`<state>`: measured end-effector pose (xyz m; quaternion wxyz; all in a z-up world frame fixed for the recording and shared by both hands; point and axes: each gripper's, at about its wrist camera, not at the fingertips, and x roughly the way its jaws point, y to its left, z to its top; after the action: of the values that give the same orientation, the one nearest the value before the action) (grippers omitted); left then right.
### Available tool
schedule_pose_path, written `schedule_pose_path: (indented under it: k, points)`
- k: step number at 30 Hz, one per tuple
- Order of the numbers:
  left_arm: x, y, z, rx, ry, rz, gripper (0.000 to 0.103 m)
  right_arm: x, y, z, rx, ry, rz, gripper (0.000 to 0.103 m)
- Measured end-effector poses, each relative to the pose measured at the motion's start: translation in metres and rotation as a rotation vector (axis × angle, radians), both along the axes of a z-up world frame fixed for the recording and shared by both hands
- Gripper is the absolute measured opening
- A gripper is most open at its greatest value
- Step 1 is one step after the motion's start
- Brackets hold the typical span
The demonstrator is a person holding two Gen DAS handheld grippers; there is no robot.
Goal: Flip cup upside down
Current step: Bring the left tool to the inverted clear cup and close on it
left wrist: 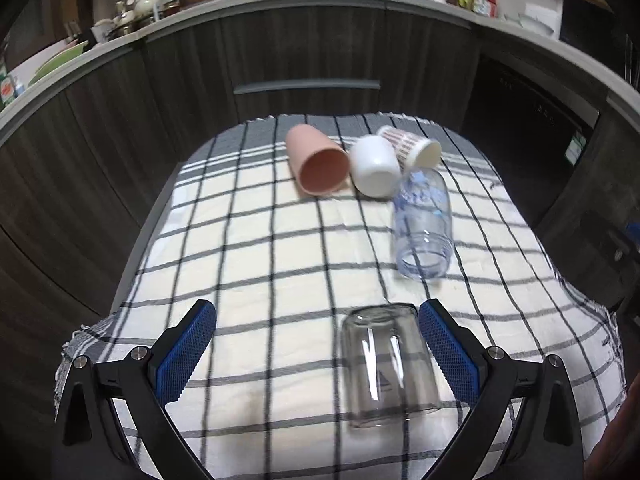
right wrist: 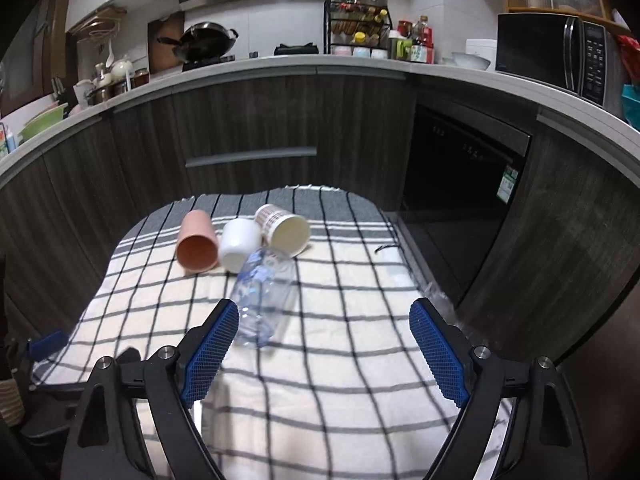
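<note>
A clear glass cup (left wrist: pixel 388 364) stands upside down on the checked cloth (left wrist: pixel 280 260), between the fingers of my left gripper (left wrist: pixel 318 320) and close to the right finger. The left gripper is open and not holding it. Farther back lie a pink cup (left wrist: pixel 318 164), a white cup (left wrist: pixel 374 166), a patterned paper cup (left wrist: pixel 412 148) and a clear blue-tinted cup (left wrist: pixel 424 228), all on their sides. My right gripper (right wrist: pixel 324 316) is open and empty above the cloth (right wrist: pixel 340 320), with the blue-tinted cup (right wrist: pixel 264 300) just beyond its left finger.
Dark cabinet fronts (right wrist: pixel 248 120) and a countertop with kitchenware stand behind the table. A dark appliance (right wrist: pixel 464 184) is at the right. The table's far edge (right wrist: pixel 304 189) and right edge are close to the cups.
</note>
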<state>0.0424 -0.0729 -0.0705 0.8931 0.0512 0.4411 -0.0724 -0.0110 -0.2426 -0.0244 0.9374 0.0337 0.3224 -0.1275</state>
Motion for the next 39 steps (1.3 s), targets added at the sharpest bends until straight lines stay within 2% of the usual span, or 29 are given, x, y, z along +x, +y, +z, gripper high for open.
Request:
schedule_pose_path:
  k: [7,12,20,22,27,33,35,39]
  points:
    - [0.008,-0.031,-0.014,0.035,0.082,-0.044,0.103,0.001,-0.016,-0.002,-0.034,-0.057,0.02,0.089]
    - [0.027,-0.042,-0.038,0.025,0.246,-0.036,0.103,0.006,-0.029,-0.007,-0.009,-0.053,0.006,0.089]
    - [0.05,-0.062,-0.066,0.098,0.463,-0.052,0.103,0.008,-0.045,-0.012,0.034,-0.066,-0.014,0.089]
    - [0.058,-0.064,-0.073,0.112,0.548,-0.042,0.103,0.014,-0.048,-0.013,0.059,-0.032,-0.006,0.089]
    - [0.079,-0.067,-0.086,0.123,0.675,-0.017,0.102,0.029,-0.053,-0.016,0.111,0.031,0.005,0.089]
    - [0.086,-0.077,-0.099,0.164,0.765,-0.029,0.101,0.035,-0.058,-0.027,0.179,0.046,0.008,0.09]
    - [0.087,-0.08,-0.1,0.176,0.77,-0.034,0.091,0.036,-0.059,-0.03,0.196,0.051,0.01,0.09]
    - [0.096,-0.087,-0.102,0.21,0.78,-0.042,0.09,0.038,-0.06,-0.034,0.221,0.058,0.01,0.09]
